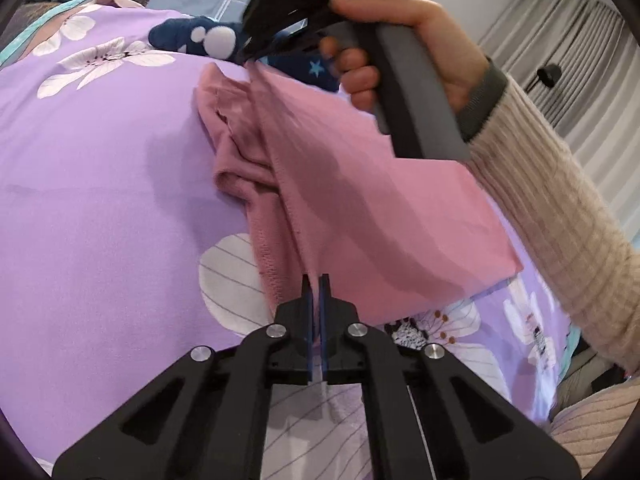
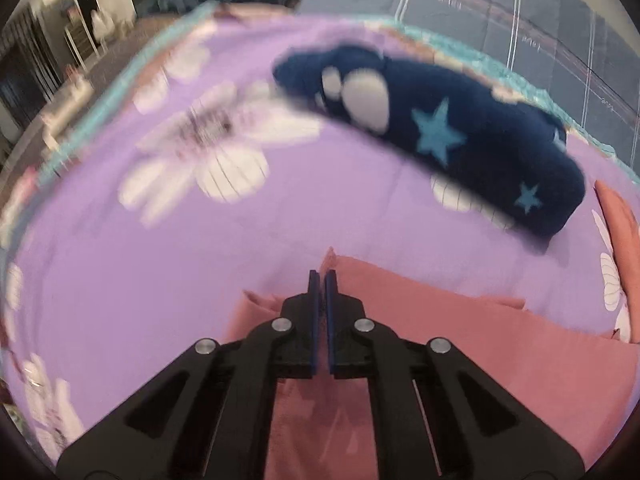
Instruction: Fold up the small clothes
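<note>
A pink garment (image 1: 360,200) lies on the purple flowered bedsheet (image 1: 100,200), its upper layer stretched in a taut line between both grippers. My left gripper (image 1: 316,280) is shut on the near hem of the pink garment. My right gripper (image 1: 248,58), held by a hand, is shut on its far corner. In the right wrist view my right gripper (image 2: 322,276) is shut with the pink garment (image 2: 500,352) under and around it. The left side of the garment is bunched.
A folded navy garment with stars and white spots (image 2: 440,128) lies on the bedsheet (image 2: 160,280) beyond the pink one; it also shows in the left wrist view (image 1: 200,36). A grey checked blanket (image 2: 500,20) lies past the sheet's teal edge. Curtains (image 1: 580,60) hang at the right.
</note>
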### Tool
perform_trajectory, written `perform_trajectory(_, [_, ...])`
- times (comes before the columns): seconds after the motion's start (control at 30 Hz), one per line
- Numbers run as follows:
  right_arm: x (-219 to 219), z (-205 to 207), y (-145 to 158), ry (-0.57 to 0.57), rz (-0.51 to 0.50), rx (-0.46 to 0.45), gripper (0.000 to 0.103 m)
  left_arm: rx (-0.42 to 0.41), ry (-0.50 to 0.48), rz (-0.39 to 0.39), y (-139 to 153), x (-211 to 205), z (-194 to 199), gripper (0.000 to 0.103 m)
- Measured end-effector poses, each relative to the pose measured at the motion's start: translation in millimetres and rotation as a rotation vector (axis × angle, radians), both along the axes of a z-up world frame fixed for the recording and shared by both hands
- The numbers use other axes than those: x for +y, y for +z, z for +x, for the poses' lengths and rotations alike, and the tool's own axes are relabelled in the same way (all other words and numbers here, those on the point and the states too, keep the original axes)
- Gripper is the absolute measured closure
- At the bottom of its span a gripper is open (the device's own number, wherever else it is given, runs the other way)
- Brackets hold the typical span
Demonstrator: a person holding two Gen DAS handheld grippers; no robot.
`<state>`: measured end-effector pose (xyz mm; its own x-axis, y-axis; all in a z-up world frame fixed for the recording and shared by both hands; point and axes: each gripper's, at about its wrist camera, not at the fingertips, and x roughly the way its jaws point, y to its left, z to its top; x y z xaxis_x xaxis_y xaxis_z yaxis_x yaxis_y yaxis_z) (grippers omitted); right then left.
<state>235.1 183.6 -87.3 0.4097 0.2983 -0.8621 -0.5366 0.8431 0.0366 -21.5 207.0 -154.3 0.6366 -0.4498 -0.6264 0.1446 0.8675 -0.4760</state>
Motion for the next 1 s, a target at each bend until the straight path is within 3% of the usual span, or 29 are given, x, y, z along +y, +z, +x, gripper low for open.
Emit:
perform_trajectory(0.13, [-7, -13, 30, 0.075, 0.115, -0.036, 0.100, -0.068, -0.007, 0.058, 11, -7, -12, 0.101])
perform_trajectory(0.2, [-3, -10, 22, 0.099, 0.089, -0.028, 0.100, -0.050, -0.010, 0.091, 10, -11, -11, 0.101])
perform_trajectory(0.27, [3, 0, -1, 0.106, 0.057, 0.016, 0.100, 0.008, 0.002, 0.124, 2, -12, -4, 0.101])
perform_trajectory(0.37, [1, 10, -32, 0.095, 0.045, 0.067, 0.095, 0.023, 0.003, 0.149, 1, -12, -3, 0.101])
perform_trajectory(0.5, [-29, -3, -10, 0.099, 0.118, 0.018, 0.081, 0.026, 0.004, 0.177, 1, -13, -6, 0.099])
perform_trajectory(0.6, [-82, -38, 31, 0.121, 0.121, -0.138, 0.072, 0.026, 0.013, 0.171, 2, -10, -9, 0.099])
perform_trajectory(0.63, [-100, -47, 39, 0.115, 0.121, -0.181, 0.063, 0.024, 0.019, 0.170, 3, -9, -11, 0.099])
perform_trajectory(0.7, [-145, -66, 49, 0.083, 0.135, -0.232, 0.059, 0.012, 0.032, 0.164, 7, -7, -15, 0.099])
perform_trajectory(0.77, [-205, -78, 47, 0.018, 0.144, -0.203, 0.058, -0.005, 0.063, 0.184, 15, -3, -22, 0.099])
perform_trajectory(0.87, [-311, -85, 28, -0.179, 0.151, -0.118, 0.059, -0.020, 0.078, 0.256, 35, -14, -28, 0.099])
perform_trajectory(1.0, [-418, -90, -7, -0.395, 0.187, 0.000, 0.063, -0.064, -0.077, 0.301, 62, -78, -15, 0.087])
